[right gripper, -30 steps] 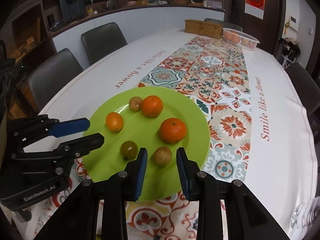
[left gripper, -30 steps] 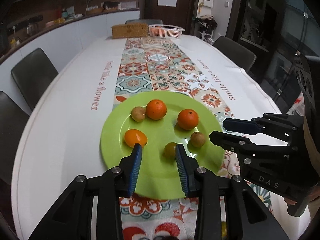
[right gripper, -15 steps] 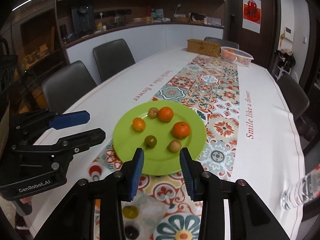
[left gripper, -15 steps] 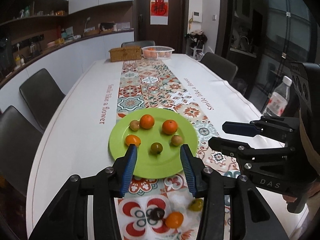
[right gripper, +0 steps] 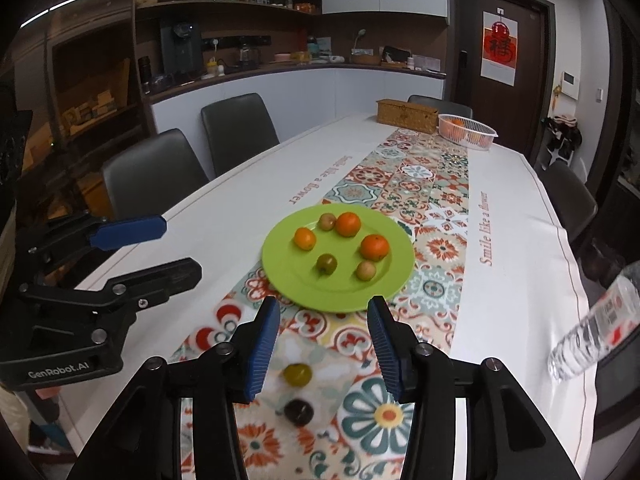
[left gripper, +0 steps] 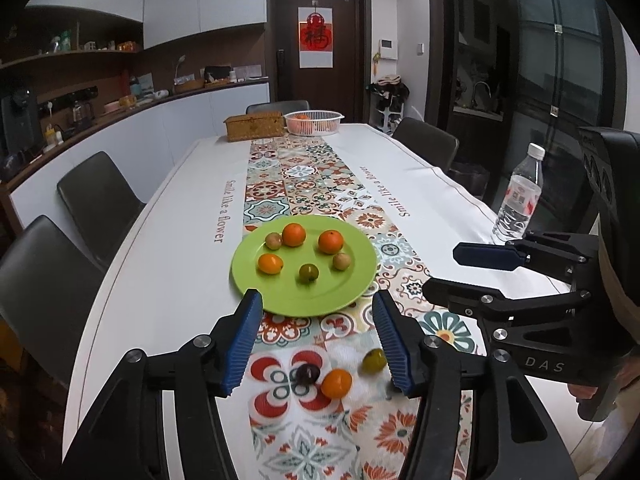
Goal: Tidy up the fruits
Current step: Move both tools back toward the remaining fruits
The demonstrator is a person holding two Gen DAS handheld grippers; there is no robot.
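A green plate (left gripper: 352, 292) (right gripper: 280, 276) on the patterned table runner holds several fruits: oranges and small brown-green ones. Three loose fruits lie on the runner nearer me: a dark plum (left gripper: 307, 373) (right gripper: 299, 412), a small orange (left gripper: 336, 383) and a yellow-green fruit (left gripper: 373, 361) (right gripper: 297, 374). My left gripper (left gripper: 318, 338) is open and empty above the loose fruits. My right gripper (right gripper: 323, 344) is open and empty, just above the yellow-green fruit. Each gripper shows in the other's view, the right (left gripper: 476, 270) and the left (right gripper: 160, 248).
A water bottle (left gripper: 518, 196) (right gripper: 592, 328) stands near the table's right edge. A wicker box (left gripper: 254, 128) and a white basket (left gripper: 314, 122) of oranges sit at the far end. Dark chairs (left gripper: 98, 200) line the table's sides.
Both grippers pulled back and up from the plate and opened wider. The loose fruits on the runner and the bottle came into view.
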